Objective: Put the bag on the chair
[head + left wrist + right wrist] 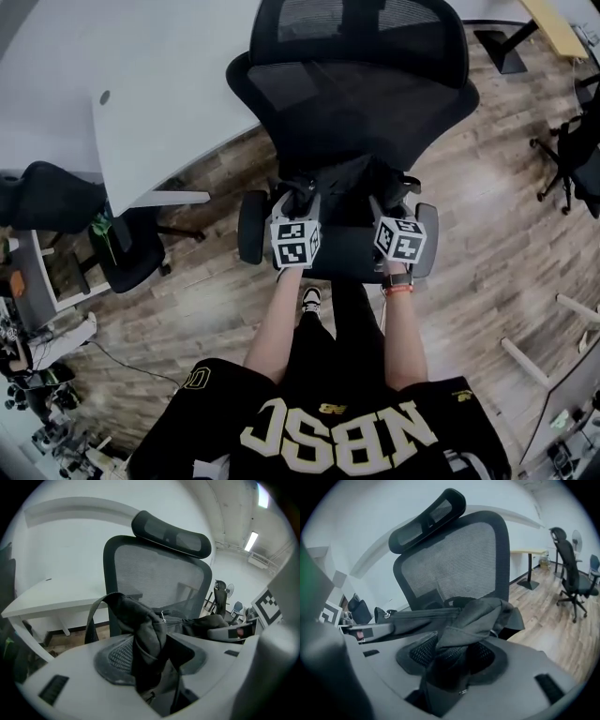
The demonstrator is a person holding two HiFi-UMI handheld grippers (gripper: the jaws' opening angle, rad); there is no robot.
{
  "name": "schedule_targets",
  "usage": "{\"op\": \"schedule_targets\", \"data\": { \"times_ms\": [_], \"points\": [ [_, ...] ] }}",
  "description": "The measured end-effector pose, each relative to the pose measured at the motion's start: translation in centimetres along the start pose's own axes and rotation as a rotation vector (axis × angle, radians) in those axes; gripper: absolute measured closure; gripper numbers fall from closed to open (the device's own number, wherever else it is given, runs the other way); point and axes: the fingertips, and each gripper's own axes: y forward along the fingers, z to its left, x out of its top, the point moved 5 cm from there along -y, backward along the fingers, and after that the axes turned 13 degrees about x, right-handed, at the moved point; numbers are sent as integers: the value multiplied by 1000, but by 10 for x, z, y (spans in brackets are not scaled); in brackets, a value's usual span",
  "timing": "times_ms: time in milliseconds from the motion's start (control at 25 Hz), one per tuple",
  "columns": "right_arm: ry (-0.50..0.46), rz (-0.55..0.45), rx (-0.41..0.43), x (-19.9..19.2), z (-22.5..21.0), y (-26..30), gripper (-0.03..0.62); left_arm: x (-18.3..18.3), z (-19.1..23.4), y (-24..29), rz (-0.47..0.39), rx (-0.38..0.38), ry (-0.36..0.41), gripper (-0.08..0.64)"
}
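Note:
A black mesh office chair (352,94) stands right in front of me, its back to a white desk. A dark fabric bag (347,183) hangs low over its seat, stretched between my two grippers. My left gripper (300,192) grips the bag's left end. In the left gripper view a fold of the bag (140,625) with its strap is bunched between the jaws of that gripper (150,667). My right gripper (396,192) grips the right end, and in the right gripper view the bag (471,618) is pinched between that gripper's (450,667) jaws. The seat below is mostly hidden.
The white desk (141,103) lies behind and left of the chair. A second black chair (131,248) stands at the left by a cluttered shelf. More office chairs (572,569) stand on the wooden floor (506,244) at the right.

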Motion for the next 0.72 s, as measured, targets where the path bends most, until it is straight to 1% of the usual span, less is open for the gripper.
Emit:
{"op": "schedule_targets", "data": {
  "times_ms": [120, 480, 720],
  "points": [
    [23, 27, -9, -9, -6, 16, 405, -17, 7, 16, 50, 2, -5, 348],
    [115, 128, -25, -58, -36, 58, 411, -70, 24, 57, 203, 27, -26, 339],
    [137, 189, -32, -90, -56, 79, 419, -101, 33, 85, 264, 54, -39, 331]
  ]
}}
